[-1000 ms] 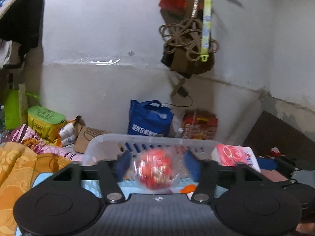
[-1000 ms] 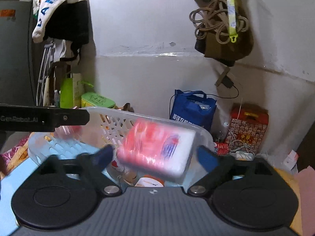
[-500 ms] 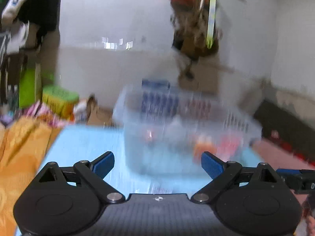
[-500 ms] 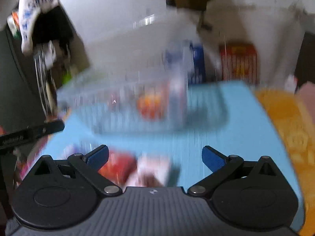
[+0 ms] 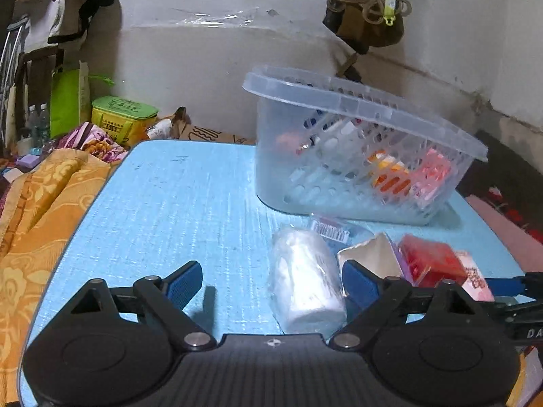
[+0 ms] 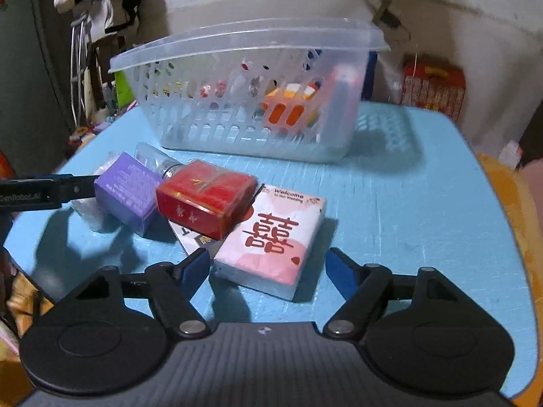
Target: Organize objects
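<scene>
You are holding both grippers, left [image 5: 268, 283] and right [image 6: 266, 268], spread empty before the basket [image 6: 237, 39], framing the tissue pack [image 6: 273, 242] for pickup.

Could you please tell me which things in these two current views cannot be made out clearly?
- Basket contents: both views, blurred behind its perforated wall.
- Card under the red box: right view, mostly covered.
- Clear bottle: right view, hidden behind the purple box.
- Pink tissue pack: left view, cut off by the left tongs.
</scene>
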`<state>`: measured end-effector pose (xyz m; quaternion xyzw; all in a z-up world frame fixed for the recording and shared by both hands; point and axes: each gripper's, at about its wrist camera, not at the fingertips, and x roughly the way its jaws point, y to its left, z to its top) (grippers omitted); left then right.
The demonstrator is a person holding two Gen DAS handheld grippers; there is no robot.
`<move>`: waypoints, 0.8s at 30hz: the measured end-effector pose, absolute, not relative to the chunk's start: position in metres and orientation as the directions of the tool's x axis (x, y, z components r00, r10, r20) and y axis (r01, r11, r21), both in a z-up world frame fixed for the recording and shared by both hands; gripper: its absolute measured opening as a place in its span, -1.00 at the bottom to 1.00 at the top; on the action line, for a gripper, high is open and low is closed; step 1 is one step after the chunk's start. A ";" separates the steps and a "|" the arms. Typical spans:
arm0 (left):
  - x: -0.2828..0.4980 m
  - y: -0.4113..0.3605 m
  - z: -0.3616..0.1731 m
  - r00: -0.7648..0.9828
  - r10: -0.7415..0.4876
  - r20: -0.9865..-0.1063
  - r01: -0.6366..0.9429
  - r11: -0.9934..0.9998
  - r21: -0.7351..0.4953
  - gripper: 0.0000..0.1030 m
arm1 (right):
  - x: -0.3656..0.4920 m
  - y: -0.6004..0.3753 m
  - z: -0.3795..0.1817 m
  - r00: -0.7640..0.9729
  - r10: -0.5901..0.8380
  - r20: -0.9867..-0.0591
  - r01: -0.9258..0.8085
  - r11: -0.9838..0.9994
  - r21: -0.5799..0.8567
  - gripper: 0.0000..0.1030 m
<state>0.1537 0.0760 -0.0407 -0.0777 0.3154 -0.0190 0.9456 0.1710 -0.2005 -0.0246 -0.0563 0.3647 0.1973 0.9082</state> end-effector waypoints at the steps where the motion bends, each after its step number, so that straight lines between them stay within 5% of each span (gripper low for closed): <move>1: 0.153 0.072 -0.043 0.798 -0.083 -0.598 -0.007 0.989 -0.146 0.79 | 0.169 -0.199 -0.026 0.662 0.307 -0.684 -0.400 0.916 0.024 0.48; 8: 0.151 0.049 -0.057 0.792 -0.042 -0.609 0.026 0.999 -0.035 0.75 | 0.167 -0.204 -0.026 0.675 0.300 -0.674 -0.394 0.919 0.014 0.17; 12: 0.147 0.043 -0.056 0.806 -0.044 -0.591 0.053 0.999 -0.003 0.04 | 0.166 -0.208 -0.024 0.667 0.312 -0.677 -0.397 0.917 0.032 0.17; 24: 0.130 0.035 -0.035 0.872 0.012 -0.489 0.017 0.998 0.055 0.03 | 0.164 -0.227 -0.011 0.709 0.330 -0.624 -0.370 0.927 0.070 0.16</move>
